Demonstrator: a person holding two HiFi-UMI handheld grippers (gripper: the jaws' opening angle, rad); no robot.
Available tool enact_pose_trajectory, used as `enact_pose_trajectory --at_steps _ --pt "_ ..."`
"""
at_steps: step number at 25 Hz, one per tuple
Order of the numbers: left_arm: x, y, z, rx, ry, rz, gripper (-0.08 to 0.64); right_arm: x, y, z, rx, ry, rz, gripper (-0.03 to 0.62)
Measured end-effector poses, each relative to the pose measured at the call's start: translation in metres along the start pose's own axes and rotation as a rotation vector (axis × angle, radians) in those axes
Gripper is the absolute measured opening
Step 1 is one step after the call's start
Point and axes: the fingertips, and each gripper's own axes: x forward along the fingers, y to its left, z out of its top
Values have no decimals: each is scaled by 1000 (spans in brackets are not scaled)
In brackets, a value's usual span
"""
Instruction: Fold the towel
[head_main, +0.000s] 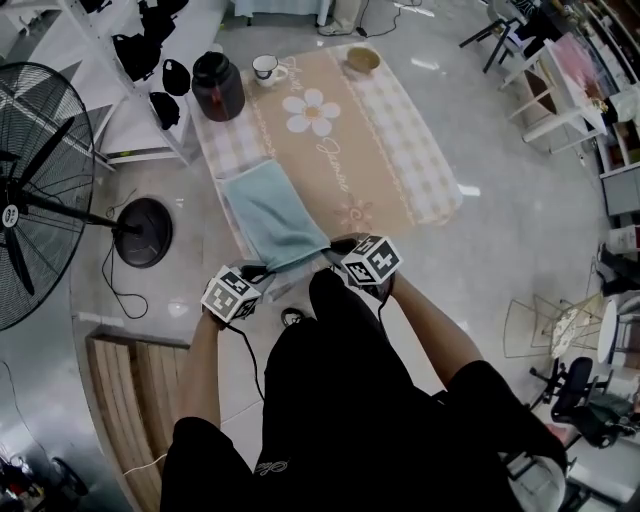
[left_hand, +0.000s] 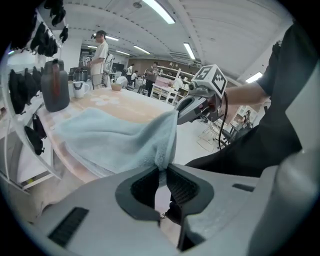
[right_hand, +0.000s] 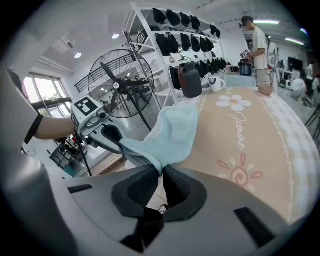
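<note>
Towel: pale blue terry cloth (head_main: 272, 215). Its near edge hangs from both tongs, and the rest runs away from them and lies on the bench (head_main: 430, 170).
Handling: we judge it light, soft and limp. It is neither fragile nor slippery, since the pile gives the pads something to bite. It will sag wherever it is not held.
Where to hold: the two near corners, as gripped now, and deep enough that the hem cannot creep out.
Left tongs (left_hand: 162, 172): clenched on the towel's near left corner. Only a narrow gap remains, filled by a bunched tuft of cloth rising from between the pads.
Right tongs (right_hand: 161, 172): clenched on the near right corner, where the cloth is drawn to a point.
Spacing: the two tongs sit near each other, with the towel's edge slack between them.
Layers: at the left tongs the cloth seems more than one layer thick, but that view is too close for us to be sure.
Beyond the tongs: a dark jar (head_main: 218, 85) and a white cup (head_main: 266, 68) stand past the towel's far end, apart from it.
Next, as we judge: both corners should travel together toward the far edge, or the fold will skew.
</note>
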Motion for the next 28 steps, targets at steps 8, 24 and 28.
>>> enact_pose_trajectory --at_steps 8,24,28 --pt "-28 73 49 -139 -118 63 52 10 -31 75 -2 7 34 29" --pt "-42 213 97 -304 -133 199 54 72 -101 190 6 47 76 31" --pt "-40 231 99 -351 -152 260 54 83 -111 199 24 28 56 31"
